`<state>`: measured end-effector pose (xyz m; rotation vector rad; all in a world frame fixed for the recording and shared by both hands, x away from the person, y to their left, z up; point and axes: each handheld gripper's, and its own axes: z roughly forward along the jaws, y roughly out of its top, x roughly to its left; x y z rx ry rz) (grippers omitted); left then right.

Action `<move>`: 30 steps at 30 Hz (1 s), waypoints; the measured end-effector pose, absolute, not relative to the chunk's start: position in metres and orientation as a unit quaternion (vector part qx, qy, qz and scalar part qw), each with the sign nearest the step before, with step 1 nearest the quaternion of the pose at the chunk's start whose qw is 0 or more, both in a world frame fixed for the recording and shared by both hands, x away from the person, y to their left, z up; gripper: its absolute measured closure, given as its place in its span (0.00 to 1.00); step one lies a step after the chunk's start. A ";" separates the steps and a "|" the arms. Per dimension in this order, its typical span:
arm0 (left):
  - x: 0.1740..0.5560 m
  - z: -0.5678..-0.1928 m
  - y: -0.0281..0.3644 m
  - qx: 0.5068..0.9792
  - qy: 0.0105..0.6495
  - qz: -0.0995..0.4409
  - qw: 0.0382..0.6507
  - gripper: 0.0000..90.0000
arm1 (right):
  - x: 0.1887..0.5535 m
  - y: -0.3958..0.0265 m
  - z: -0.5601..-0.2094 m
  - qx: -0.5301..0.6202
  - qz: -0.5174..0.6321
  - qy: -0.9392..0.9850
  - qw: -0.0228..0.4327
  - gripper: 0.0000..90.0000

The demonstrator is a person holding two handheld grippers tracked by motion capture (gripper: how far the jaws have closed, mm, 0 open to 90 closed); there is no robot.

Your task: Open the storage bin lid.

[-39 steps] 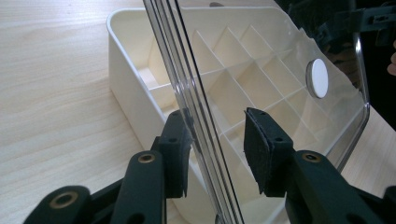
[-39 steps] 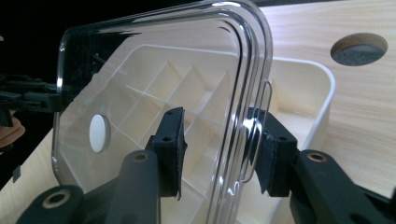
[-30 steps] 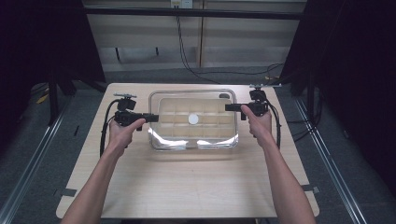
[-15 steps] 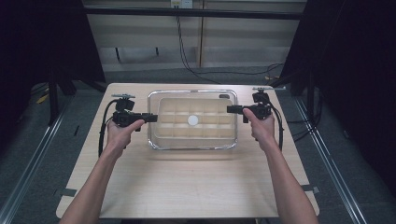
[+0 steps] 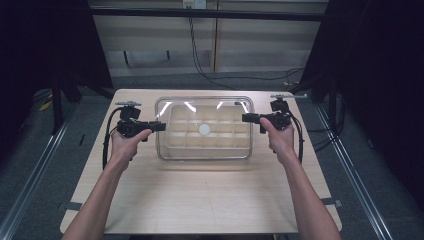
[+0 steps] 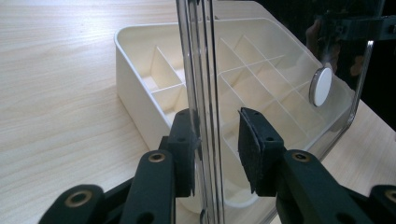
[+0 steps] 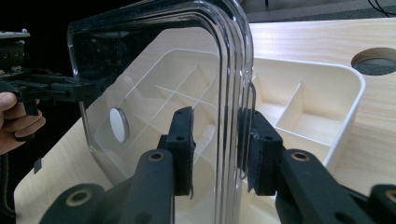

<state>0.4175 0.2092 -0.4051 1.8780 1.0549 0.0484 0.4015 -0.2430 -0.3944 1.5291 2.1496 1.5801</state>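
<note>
A clear lid (image 5: 220,112) with a white round knob (image 5: 204,129) hovers over a white compartment box (image 5: 172,145) in the middle of the table. My left gripper (image 5: 159,126) grips the lid's left edge and my right gripper (image 5: 246,118) its right edge. In the left gripper view the jaws (image 6: 217,135) straddle the lid's rim (image 6: 196,56), with the box (image 6: 135,107) beneath. The right gripper view shows its jaws (image 7: 217,140) closed across the lid's rim (image 7: 233,70), the knob (image 7: 119,125) farther along and the left gripper (image 7: 46,88) beyond.
The box's compartments (image 7: 299,121) hold nothing that I can see. The wooden table (image 5: 200,200) has a round hole (image 7: 376,60) near the box on its right side. Dark curtains and floor rails flank the table.
The bright glare along the lid's near edge has faded, so the lid's tilt has changed a little. Both hands have stayed almost in place.
</note>
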 end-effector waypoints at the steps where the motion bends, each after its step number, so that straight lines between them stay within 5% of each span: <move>1: 0.417 -0.405 0.209 0.768 0.431 0.020 0.474 0.75 | 0.402 -0.243 -0.394 0.497 0.514 0.699 0.033 0.75; 30: 0.388 -0.395 0.212 0.768 0.410 0.015 0.492 0.76 | 0.364 -0.246 -0.381 0.496 0.527 0.689 0.036 0.76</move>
